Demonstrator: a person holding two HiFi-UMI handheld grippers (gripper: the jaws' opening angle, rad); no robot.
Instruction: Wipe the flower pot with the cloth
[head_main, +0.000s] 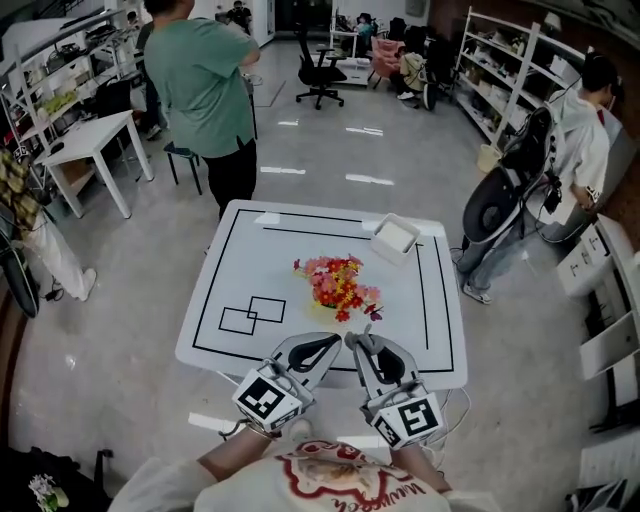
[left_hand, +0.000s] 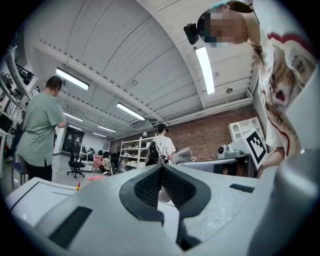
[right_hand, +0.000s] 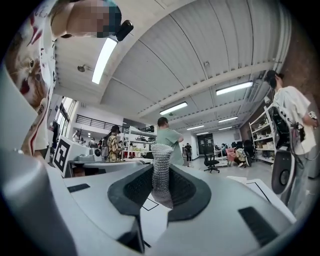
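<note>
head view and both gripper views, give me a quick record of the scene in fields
table: white table with black line markings
flower pot: flower pot with red, orange and pink blooms, near the table's middle
container: white container toward the far right corner of the table
left gripper: left gripper, jaws together, nothing between them
right gripper: right gripper, jaws closed on the cloth
cloth: grey waffle-weave cloth, standing up between the right jaws
gripper position: both at the table's near edge, short of the pot
wiping: not yet touching the pot

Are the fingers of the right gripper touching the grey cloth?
Touching. The right gripper view shows the cloth pinched between both fingers of the right gripper.
</note>
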